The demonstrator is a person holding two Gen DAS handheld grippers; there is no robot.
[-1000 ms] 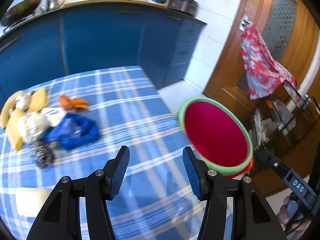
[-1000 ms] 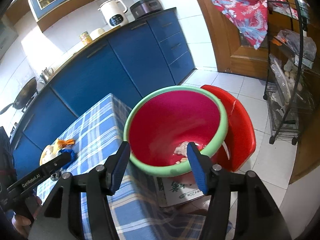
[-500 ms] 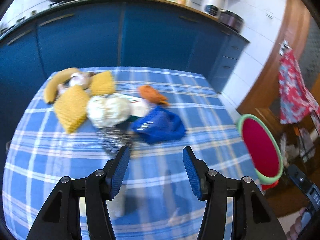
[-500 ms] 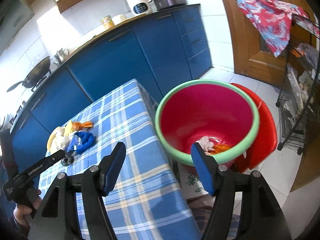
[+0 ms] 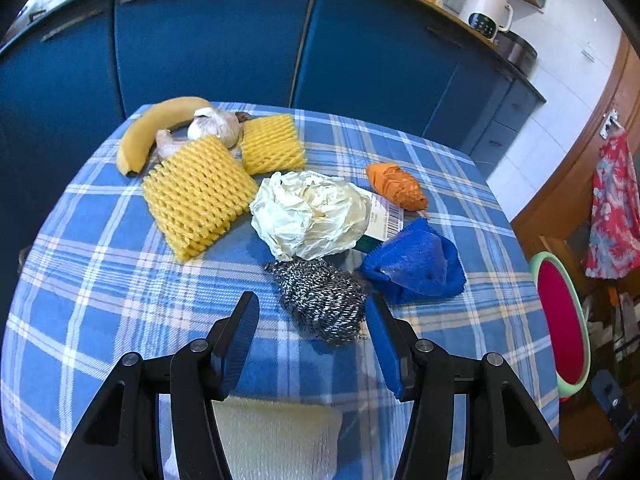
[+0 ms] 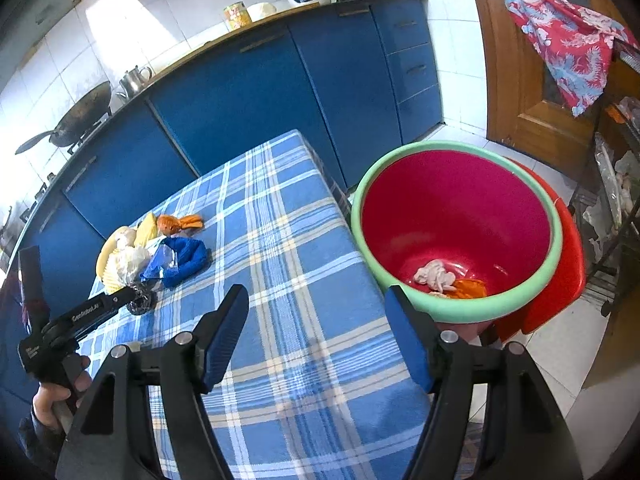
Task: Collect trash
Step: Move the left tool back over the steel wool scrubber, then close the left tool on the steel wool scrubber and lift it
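Observation:
My left gripper (image 5: 312, 340) is open and empty, just short of a steel wool scrubber (image 5: 324, 300) on the blue plaid table (image 5: 100, 264). Behind the scrubber lie a crumpled white wrapper (image 5: 310, 214), a blue cloth (image 5: 416, 266), an orange crumpled bag (image 5: 396, 186), two yellow foam nets (image 5: 198, 194) and a banana peel (image 5: 156, 128). My right gripper (image 6: 316, 338) is open and empty above the table's near right edge. The red bin with a green rim (image 6: 456, 228) stands beside the table with scraps inside.
A white sponge-like pad (image 5: 276, 436) lies under my left gripper. Garlic (image 5: 214, 126) sits by the banana peel. Blue kitchen cabinets (image 6: 256, 92) stand behind the table. A wire rack (image 6: 616, 200) and a wooden door (image 6: 532, 80) are to the right.
My left gripper has swung left and closed in on the trash pile, so the scrubber now sits just ahead of its fingers. My right gripper has pulled back from the bin toward the table.

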